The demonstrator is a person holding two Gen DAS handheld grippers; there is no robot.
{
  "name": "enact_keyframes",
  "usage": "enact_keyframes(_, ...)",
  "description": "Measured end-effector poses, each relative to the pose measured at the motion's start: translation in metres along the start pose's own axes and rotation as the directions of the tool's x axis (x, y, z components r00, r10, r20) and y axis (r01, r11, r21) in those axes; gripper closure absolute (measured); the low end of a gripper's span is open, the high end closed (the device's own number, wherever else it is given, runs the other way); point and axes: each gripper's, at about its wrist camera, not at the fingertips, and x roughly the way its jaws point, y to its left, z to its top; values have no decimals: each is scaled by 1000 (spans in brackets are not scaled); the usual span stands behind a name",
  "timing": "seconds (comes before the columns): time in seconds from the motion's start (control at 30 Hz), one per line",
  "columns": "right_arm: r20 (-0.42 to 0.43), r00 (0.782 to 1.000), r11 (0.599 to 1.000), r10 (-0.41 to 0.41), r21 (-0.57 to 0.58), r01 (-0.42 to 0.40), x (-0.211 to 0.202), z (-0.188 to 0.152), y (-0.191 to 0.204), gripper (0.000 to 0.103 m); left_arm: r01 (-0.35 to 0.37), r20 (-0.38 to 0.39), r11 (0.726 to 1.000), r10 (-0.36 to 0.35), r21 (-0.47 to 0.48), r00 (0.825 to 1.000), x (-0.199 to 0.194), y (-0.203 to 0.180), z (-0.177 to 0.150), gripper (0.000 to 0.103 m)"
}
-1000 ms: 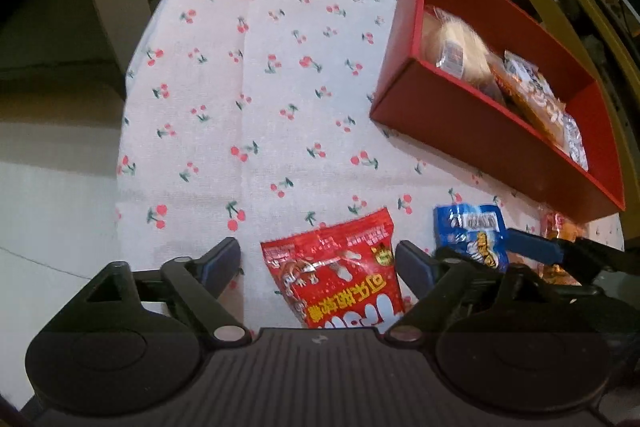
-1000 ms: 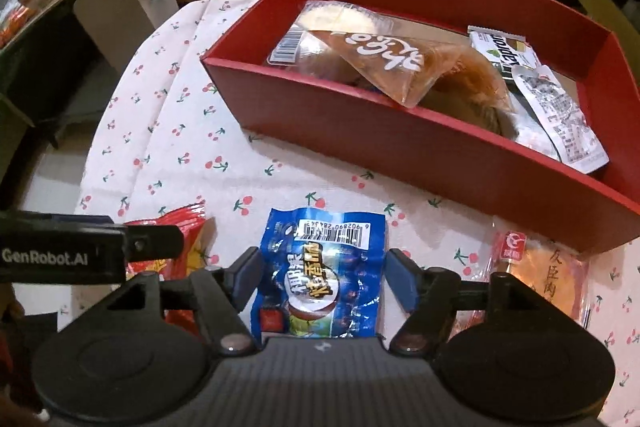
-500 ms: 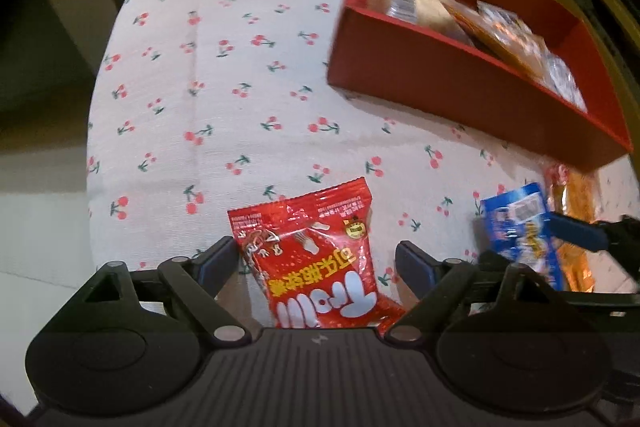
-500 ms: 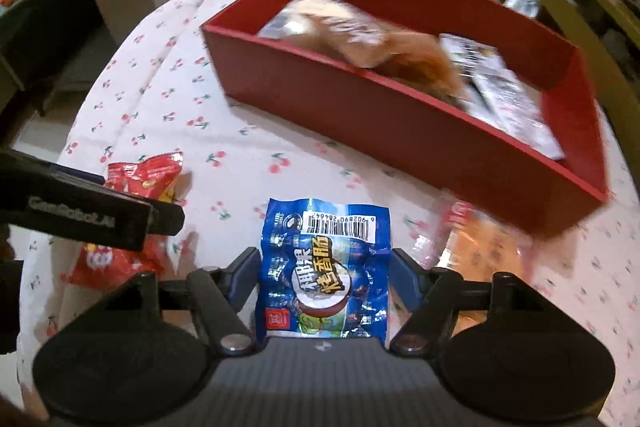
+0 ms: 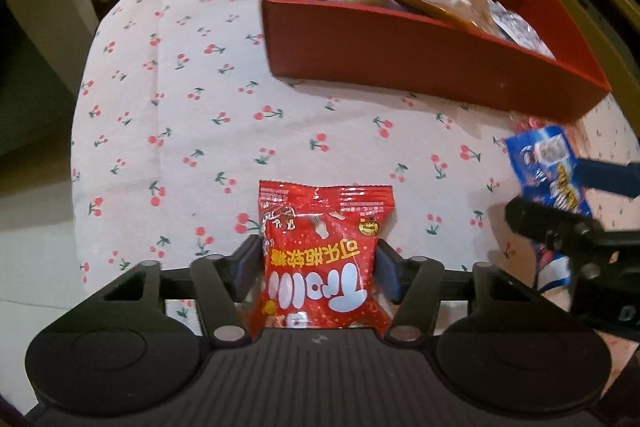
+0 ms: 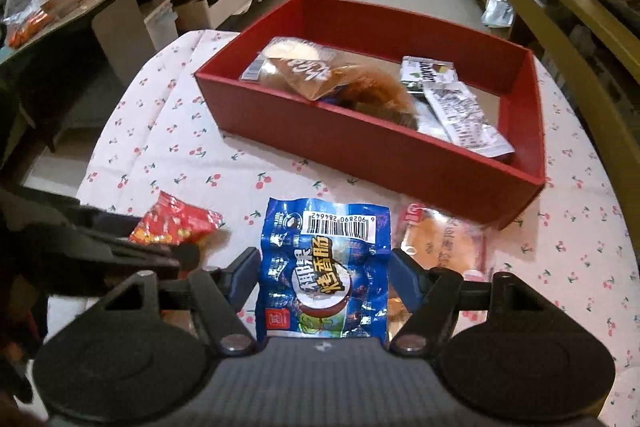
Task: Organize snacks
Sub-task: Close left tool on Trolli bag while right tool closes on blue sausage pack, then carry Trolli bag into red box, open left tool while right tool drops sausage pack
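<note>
the cherry-print tablecloth (image 5: 192, 75) covers a round table and serves as the sorting ground, with loose packets lying at its near side and the collection bin behind them. the red cardboard box (image 6: 360, 151) sits toward the far right of the cloth, open-topped so packets can be dropped straight in; it already holds a clear-wrapped bread roll (image 6: 288, 63), an orange-brown snack bag (image 6: 320, 79) leaning over it, and flat silver sachets (image 6: 460, 115) along the right end, so the sorting looks well under way.

the left gripper (image 5: 316, 267) has just been closing and now has its blue pads pressed to both sides of the red gummy candy bag (image 5: 320, 255), which bulges slightly between them. the bag appears raised off the cloth, judged from how it stands up toward the camera. the right gripper (image 6: 324, 275) clamps the blue sausage snack packet (image 6: 324, 267) by its side edges in the same way, barcode end pointing at the box, which suits a forward carry and drop.

one packet is left loose: the pale meat-floss cake packet (image 6: 444, 243) lies flat on the cloth just beside the right gripper, near the box's front corner, likely the next pick once both hands are free.
</note>
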Motion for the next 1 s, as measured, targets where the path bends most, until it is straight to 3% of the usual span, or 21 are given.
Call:
enact_keyframes(0.03,2,1000,1000,-2,6,2,-2,-1,-2,23,-18,10,1000,18,18,1000,2,-4,-1,30)
enact_keyframes(0.1,2,1000,1000,-7,21,7,-6,-2,-6,23,-61,20,997,60,39,998,5,-7,1,14)
enact_keyframes(0.17,1,1000,999,-8,44,8,-10,-5,-11,23,-57,-11,998,56,-6,998,10,1,3,12)
enact_keyframes(0.23,4,1000,998,-10,58,10,-14,-6,-14,23,-44,-27,998,43,-37,999,8,8,4,19)
enact_keyframes(0.3,14,1000,998,-18,62,17,-15,-5,-16,23,-29,-22,1000,29,-5,999,2,5,3,38)
enact_keyframes(0.63,22,998,998,-55,39,54,-4,7,-19,23,65,45,997,-67,37,997,-18,-4,12,43)
enact_keyframes(0.83,63,996,997,-63,56,59,-10,19,-25,23,128,108,990,-133,58,985,-32,-16,32,43)
enact_keyframes(1.0,95,993,993,-77,97,67,-13,36,-38,23,136,145,989,-144,63,979,-36,-25,54,44)
